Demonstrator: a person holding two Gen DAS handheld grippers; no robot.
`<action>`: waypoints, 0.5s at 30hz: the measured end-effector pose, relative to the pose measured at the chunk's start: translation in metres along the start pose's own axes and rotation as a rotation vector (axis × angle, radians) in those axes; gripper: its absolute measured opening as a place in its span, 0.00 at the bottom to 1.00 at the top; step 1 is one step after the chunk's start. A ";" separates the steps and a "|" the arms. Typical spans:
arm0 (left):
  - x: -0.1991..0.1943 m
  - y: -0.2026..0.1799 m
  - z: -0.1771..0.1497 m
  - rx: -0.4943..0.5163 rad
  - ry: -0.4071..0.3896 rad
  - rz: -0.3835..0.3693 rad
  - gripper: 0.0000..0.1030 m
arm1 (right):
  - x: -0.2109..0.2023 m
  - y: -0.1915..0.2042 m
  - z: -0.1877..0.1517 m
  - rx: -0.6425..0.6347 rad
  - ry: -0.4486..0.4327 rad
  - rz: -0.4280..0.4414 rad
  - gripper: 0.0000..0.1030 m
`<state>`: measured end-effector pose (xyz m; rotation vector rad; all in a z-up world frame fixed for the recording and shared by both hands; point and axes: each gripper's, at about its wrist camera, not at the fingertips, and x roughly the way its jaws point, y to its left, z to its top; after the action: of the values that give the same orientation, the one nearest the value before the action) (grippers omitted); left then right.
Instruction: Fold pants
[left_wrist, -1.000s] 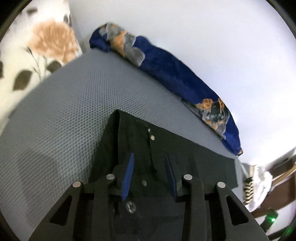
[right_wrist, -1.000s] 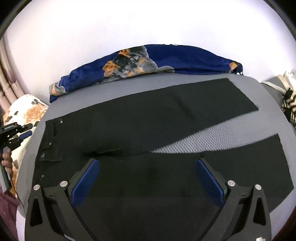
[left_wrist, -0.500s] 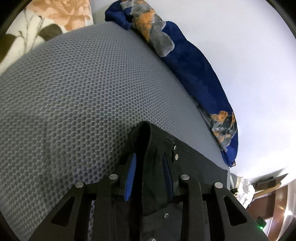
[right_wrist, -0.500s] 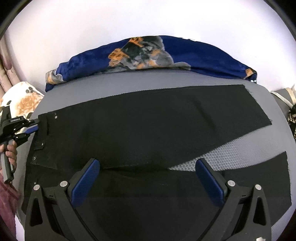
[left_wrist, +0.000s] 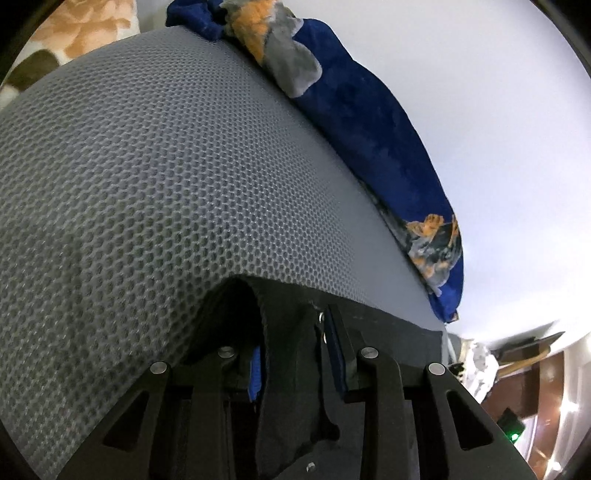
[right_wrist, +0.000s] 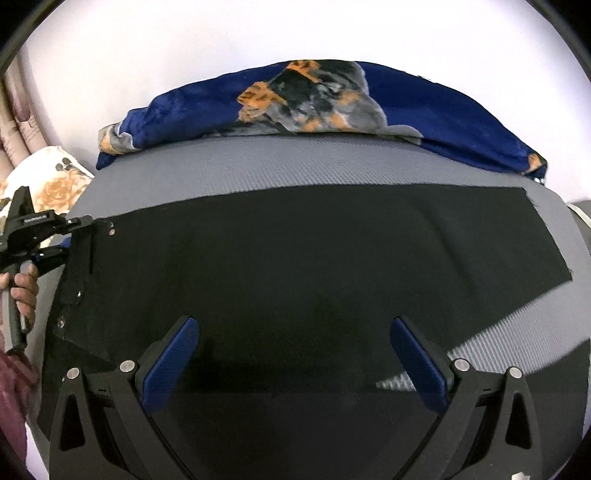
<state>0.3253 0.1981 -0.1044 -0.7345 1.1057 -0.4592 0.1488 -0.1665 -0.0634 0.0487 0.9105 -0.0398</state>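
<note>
Two grippers work black pants (right_wrist: 295, 258) spread on a grey mesh mattress (left_wrist: 166, 166): the left gripper (left_wrist: 295, 354) pinches the waistband, the right gripper (right_wrist: 295, 354) hovers wide and empty, so a slipping pinch could spoil the fold.

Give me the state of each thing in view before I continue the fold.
Pants: flat on mattress, waistband end lifted and doubled over.
Left gripper: shut on waistband.
Right gripper: open wide, empty, above the pants.
Blue blanket: bunched along the far edge.
Grey mattress: partly covered.
</note>
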 end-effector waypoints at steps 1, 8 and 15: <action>0.001 -0.001 0.001 0.005 -0.008 0.002 0.30 | 0.004 0.000 0.004 -0.011 0.000 0.015 1.00; -0.013 -0.008 -0.007 0.014 -0.076 -0.026 0.08 | 0.033 -0.010 0.046 -0.135 -0.002 0.081 1.00; -0.060 -0.051 -0.034 0.163 -0.132 -0.174 0.08 | 0.056 -0.014 0.093 -0.404 0.048 0.222 1.00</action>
<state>0.2717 0.1934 -0.0374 -0.7095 0.8733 -0.6319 0.2560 -0.1870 -0.0508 -0.2260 0.9418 0.3524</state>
